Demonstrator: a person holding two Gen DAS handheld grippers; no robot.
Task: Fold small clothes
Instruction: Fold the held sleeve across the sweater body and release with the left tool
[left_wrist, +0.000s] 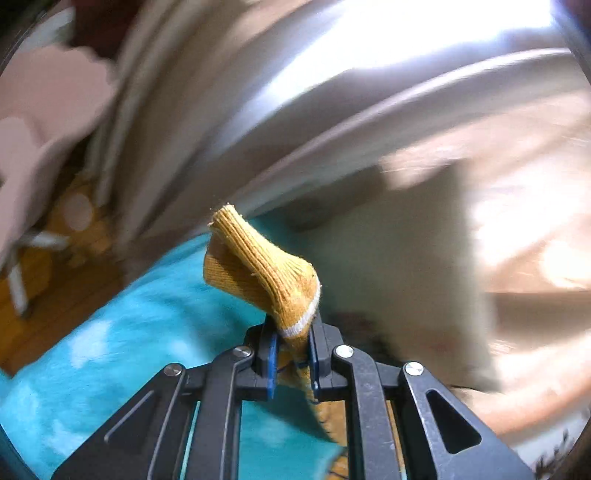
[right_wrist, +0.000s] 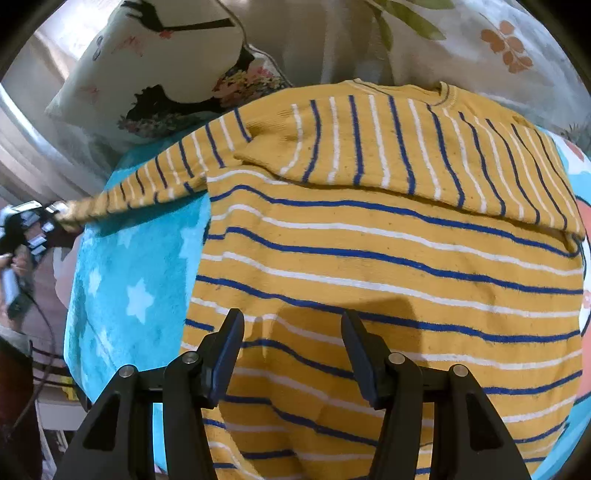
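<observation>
A mustard sweater (right_wrist: 388, 266) with blue and white stripes lies flat on a turquoise star-print blanket (right_wrist: 129, 280). One sleeve (right_wrist: 388, 147) is folded across its chest. The other sleeve (right_wrist: 147, 184) is stretched out to the left, lifted off the blanket. My left gripper (left_wrist: 291, 339) is shut on that sleeve's ribbed cuff (left_wrist: 258, 266), which sticks up past the pads. It also shows small in the right wrist view as the left gripper (right_wrist: 55, 214) at the sleeve's end. My right gripper (right_wrist: 291, 332) stands open over the sweater's lower body, nothing between its fingers.
A white printed pillow (right_wrist: 147, 74) lies behind the blanket's left corner. A leaf-patterned bedsheet (right_wrist: 498, 48) lies beyond the collar. The left wrist view is motion-blurred, with the turquoise blanket (left_wrist: 129, 350) below and pale curtains (left_wrist: 258, 92) behind. A cable (right_wrist: 44, 332) hangs at the left.
</observation>
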